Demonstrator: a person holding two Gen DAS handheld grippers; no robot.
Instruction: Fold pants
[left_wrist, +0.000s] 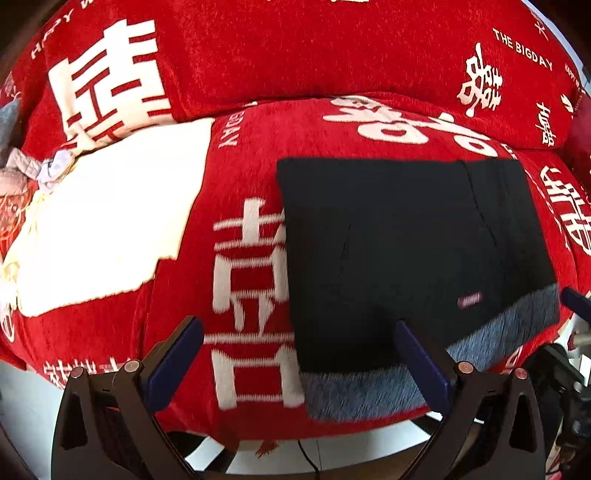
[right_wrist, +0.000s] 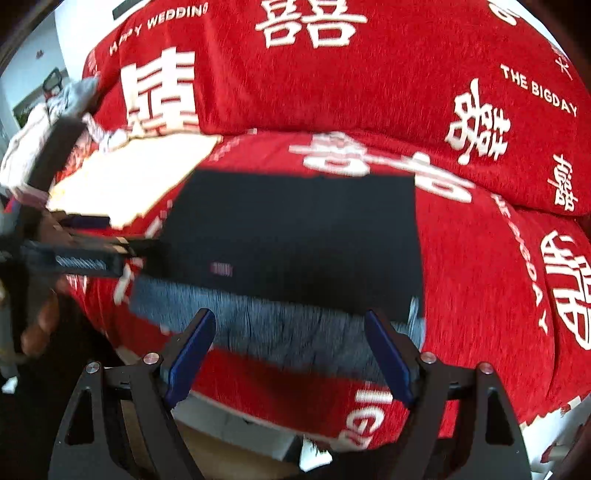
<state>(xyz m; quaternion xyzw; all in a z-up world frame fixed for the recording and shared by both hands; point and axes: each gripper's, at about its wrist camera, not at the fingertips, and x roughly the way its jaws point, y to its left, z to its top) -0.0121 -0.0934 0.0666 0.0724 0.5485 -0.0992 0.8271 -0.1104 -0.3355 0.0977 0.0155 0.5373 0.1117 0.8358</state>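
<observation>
The black pants (left_wrist: 406, 251) lie folded into a flat rectangle on the red sofa seat (left_wrist: 177, 332), with a grey waistband (left_wrist: 369, 391) along the near edge and a small pink label (left_wrist: 469, 299). My left gripper (left_wrist: 299, 336) is open and empty, hovering just in front of the pants' near left corner. In the right wrist view the pants (right_wrist: 295, 229) sit ahead, grey band (right_wrist: 280, 325) nearest. My right gripper (right_wrist: 288, 332) is open and empty over the band. The left gripper (right_wrist: 88, 254) shows at the left of that view.
A cream folded cloth (left_wrist: 107, 221) lies on the seat to the left of the pants. Crumpled light clothes (left_wrist: 18, 173) pile at the far left. The red backrest cushion (left_wrist: 295, 48) with white lettering rises behind. The sofa's front edge and pale floor (left_wrist: 332, 443) are below.
</observation>
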